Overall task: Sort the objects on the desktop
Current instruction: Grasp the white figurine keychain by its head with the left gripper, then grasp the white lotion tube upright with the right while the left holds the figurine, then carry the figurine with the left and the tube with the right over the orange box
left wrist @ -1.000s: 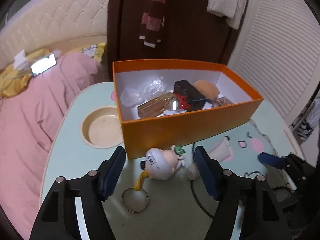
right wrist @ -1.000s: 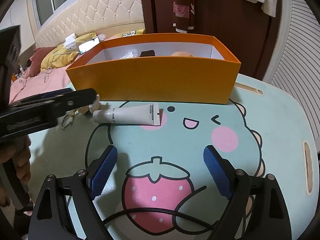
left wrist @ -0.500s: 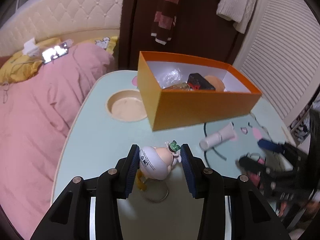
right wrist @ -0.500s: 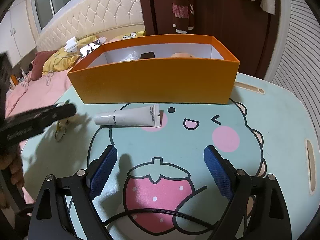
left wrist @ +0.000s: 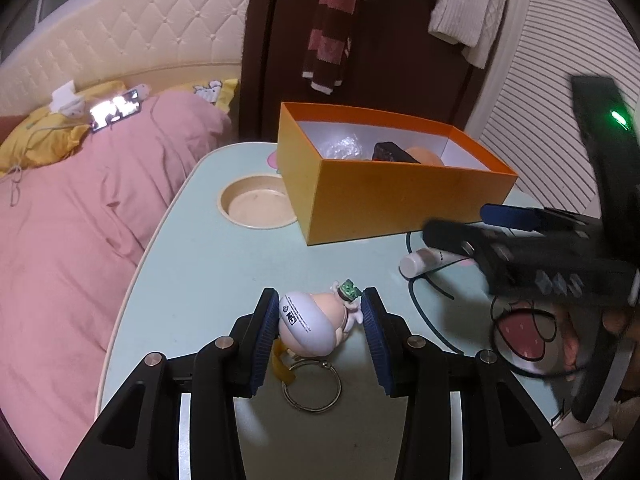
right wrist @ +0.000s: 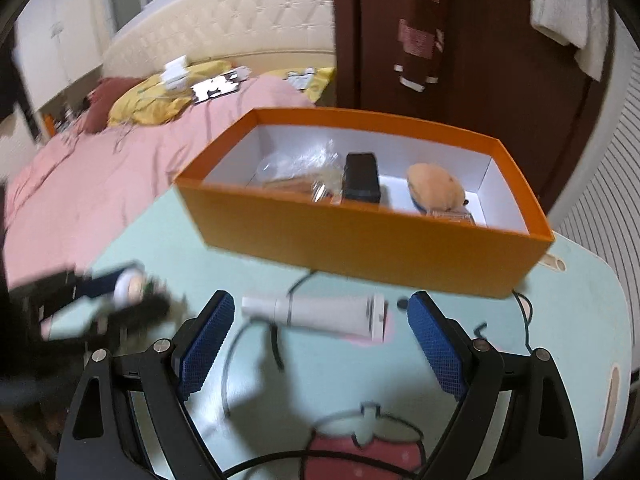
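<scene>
Left wrist view showed your left gripper (left wrist: 320,320) with jaws just closed on the figurine keychain (left wrist: 316,326) on the surface; you needed to lift it straight, ring (left wrist: 312,386) dangling free, toward the orange box (left wrist: 384,188), while your right gripper (right wrist: 316,336) stood wide around the white tube (right wrist: 320,314).

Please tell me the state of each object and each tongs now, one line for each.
left tongs: shut on keychain figure
keychain figure: gripped, ring hanging below
right tongs: open, above tube
white tube: lying flat on table
orange box: open, holding items
</scene>
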Demonstrator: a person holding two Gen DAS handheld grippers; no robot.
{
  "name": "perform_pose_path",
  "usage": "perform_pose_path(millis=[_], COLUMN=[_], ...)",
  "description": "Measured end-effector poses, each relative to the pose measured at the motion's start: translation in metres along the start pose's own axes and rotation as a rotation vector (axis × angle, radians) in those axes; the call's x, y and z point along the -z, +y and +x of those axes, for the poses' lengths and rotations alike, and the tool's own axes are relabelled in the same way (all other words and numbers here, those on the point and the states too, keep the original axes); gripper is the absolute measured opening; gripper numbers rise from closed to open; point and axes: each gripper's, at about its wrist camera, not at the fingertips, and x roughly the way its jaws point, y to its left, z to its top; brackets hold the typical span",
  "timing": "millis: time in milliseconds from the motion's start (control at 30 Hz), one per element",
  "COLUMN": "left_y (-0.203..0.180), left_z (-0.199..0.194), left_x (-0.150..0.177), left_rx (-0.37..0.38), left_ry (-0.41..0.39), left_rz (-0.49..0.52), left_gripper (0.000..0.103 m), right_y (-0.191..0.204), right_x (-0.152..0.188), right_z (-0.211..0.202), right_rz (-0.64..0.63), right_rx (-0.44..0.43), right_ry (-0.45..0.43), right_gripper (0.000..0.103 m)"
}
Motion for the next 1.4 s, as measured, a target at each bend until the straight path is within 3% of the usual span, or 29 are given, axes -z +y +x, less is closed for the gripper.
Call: perform_pose_path(millis=[133,300,400,700,933,967,1033,1067,1133,1167,1400], left_y=[0.001,0.002,0.002,0.002,-0.001,-0.004,-0.004,-0.005,-0.004,-0.001,0.000], left_z=[-0.001,-0.001,-0.001,-0.002,0.000,0.000,0.000,0.000,0.000,0.000,-0.001], left_x=[0.000,0.001,0.002,0.003,0.002,0.002,0.002,0.002,0.001,0.001,0.001], left_rx=[0.006,0.009,0.011,0.009,0.004,0.000,0.000,0.000,0.001,0.004,0.007], left_ry=[-0.002,-0.005,-0.005,-0.005,-0.005,-0.005,-0.006,-0.005,-0.004,-0.003,-0.006], left_rz=[0.002,0.001,0.000,0.008,0.005,0.001,0.001,0.001,0.003,0.007,0.001], left_gripper=[0.041,0.041,0.041,0.041,0.041,0.041,0.041,0.041,0.041,0.041,0.041], right_y=[0.000,0.010,0.010,-0.016,-0.003,-0.002,0.000,0.001,0.004,0.006,0.002], right_x=[-0.008,0.000,0.009,0.021,0.019,0.020,0.023,0.023,0.025,0.026,0.030], right_z=[0.018,0.029,0.030,0.014,0.016,0.015,0.014,0.013,0.012,0.012,0.006], right_rz=[0.105,0.067,0.055,0.123,0.080,0.076,0.060,0.046,0.017,0.004,0.008], right_rx=[0.033,0.111,0.100,0.102,0.118,0.123,0.132,0.134,0.140,0.146,0.096], right_ry=[0.053,0.066,0.099,0.091,0.073,0.065,0.062,0.056,0.045,0.043,0.022], right_gripper=[0.089,0.089,0.089,0.089,0.088,0.083,0.055,0.048,0.023,0.019,0.019])
